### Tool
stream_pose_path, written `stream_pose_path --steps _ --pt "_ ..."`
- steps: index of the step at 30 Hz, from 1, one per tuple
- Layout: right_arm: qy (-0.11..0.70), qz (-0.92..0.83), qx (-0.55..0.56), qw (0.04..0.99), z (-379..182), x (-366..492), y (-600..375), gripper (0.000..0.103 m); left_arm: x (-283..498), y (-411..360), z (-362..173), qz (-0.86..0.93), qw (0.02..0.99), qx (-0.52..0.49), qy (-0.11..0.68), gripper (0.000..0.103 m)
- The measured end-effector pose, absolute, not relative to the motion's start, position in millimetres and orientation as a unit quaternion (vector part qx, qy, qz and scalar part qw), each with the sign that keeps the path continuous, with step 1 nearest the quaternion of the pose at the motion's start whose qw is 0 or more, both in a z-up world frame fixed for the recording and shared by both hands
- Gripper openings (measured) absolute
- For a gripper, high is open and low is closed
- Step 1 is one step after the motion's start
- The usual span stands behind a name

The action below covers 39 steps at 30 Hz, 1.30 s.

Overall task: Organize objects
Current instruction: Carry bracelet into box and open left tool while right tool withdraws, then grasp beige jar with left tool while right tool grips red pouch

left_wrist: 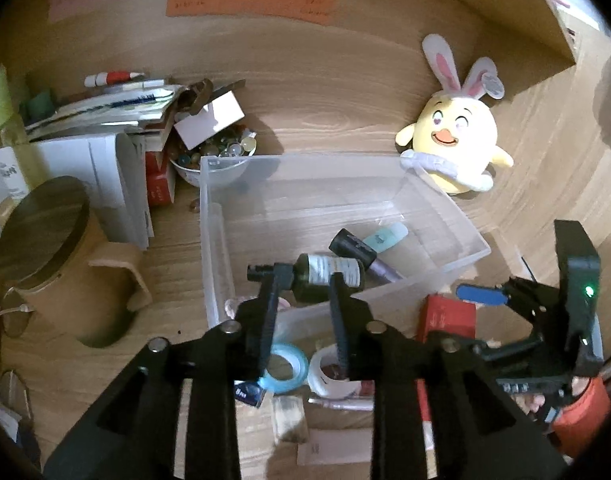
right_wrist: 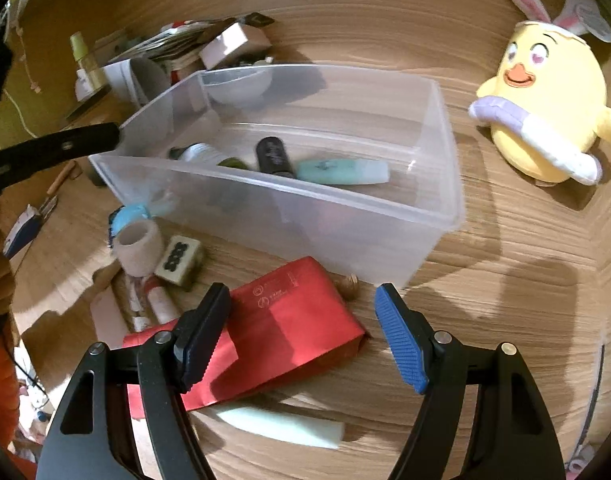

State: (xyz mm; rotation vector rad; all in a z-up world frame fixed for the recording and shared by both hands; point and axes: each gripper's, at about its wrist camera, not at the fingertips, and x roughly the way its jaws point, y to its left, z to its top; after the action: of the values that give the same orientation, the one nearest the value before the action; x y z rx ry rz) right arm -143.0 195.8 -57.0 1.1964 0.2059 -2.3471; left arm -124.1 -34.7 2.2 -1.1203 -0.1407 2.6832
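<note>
Dark bottle (left_wrist: 329, 276) in clear bin (left_wrist: 445, 208); red packet (right_wrist: 281, 328) next, likely.
Left hand-held gripper (left_wrist: 303, 280) part-open over bottle, pads clear; right hand-held gripper (right_wrist: 301, 336) wide, empty, packet beneath on tabletop (right_wrist: 485, 320), probably lining up.

Bin (right_wrist: 345, 236): clear plastic, open, on wooden table.
Inside: dark green bottle (left_wrist: 329, 276), black tube (right_wrist: 274, 157), mint tube (right_wrist: 341, 171), all lying flat.
Red pouch (right_wrist: 281, 328): flat, just outside bin.
</note>
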Motion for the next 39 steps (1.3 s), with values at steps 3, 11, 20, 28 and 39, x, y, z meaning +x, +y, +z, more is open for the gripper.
stream_pose_path --steps 3,11,20,28,39 --pt "0.06 -0.861 0.445 0.24 -54.9 -146.6 204.9 0.072 -112.4 -36.1 9.4 0.92 0.117 -0.372 -0.046 0.038" --pt "0.05 -0.865 0.43 0.253 -32.9 -133.4 226.0 0.075 -77.6 -44.2 10.3 0.923 0.11 -0.367 -0.032 0.054" --pt "0.063 -0.856 0.447 0.254 -51.8 -137.6 209.8 0.077 -69.4 -43.6 -45.0 0.893 0.099 -0.437 -0.028 0.054" --pt "-0.021 -0.864 0.462 0.202 -71.1 -145.9 241.0 0.073 -71.2 -42.7 -69.8 0.882 0.095 -0.461 -0.032 0.054" --pt "-0.032 -0.872 0.457 0.174 -71.2 -128.4 256.8 0.072 -71.2 -31.9 -72.7 0.888 0.093 -0.45 -0.012 0.024"
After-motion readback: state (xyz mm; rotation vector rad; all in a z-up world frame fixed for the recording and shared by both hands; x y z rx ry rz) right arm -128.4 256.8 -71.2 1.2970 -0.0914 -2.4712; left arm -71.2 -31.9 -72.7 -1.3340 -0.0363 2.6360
